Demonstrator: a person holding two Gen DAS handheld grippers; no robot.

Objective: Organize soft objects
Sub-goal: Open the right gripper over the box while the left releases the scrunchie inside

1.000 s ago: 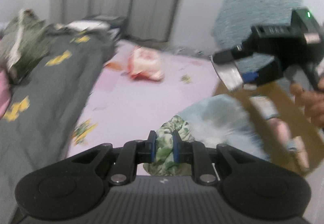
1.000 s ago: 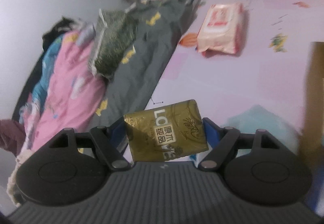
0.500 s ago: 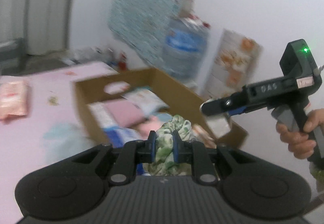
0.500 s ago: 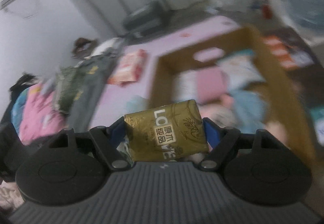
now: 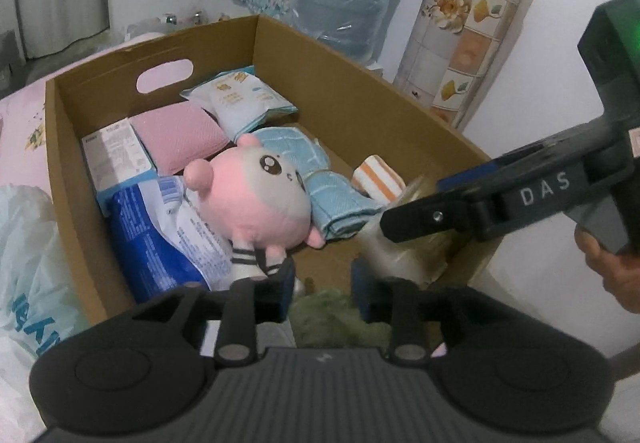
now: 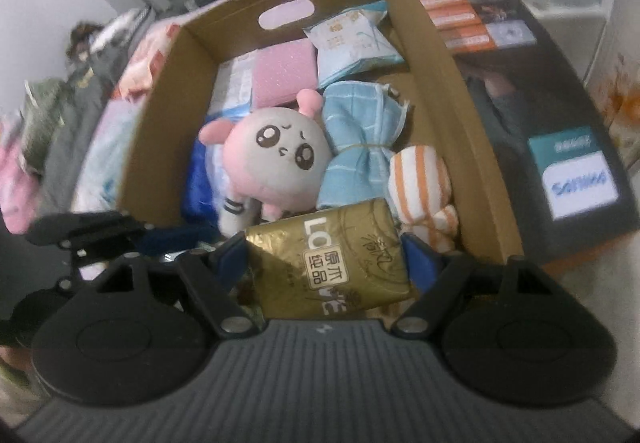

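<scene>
The cardboard box (image 6: 448, 55) fills the view ahead of both my grippers and already looks well stocked: a pink plush toy (image 6: 276, 159) sits in the middle, a tied blue towel (image 6: 356, 139) lies just beyond my right gripper (image 6: 326, 263), with a striped orange roll (image 6: 420, 179) to the right of it. Toward the far wall are a pink pad (image 6: 284, 73) and a pale tissue pack (image 6: 352, 39). The right gripper is clamped on the gold tissue pack (image 6: 332, 263), poised over the near end of the box and not yet set down. My left gripper (image 5: 322, 293) has its jaws parted, and a green cloth (image 5: 336, 319) lies blurred below them — dropped inside, I think. What's left, I judge, is releasing the gold pack — plus whatever remains outside.
</scene>
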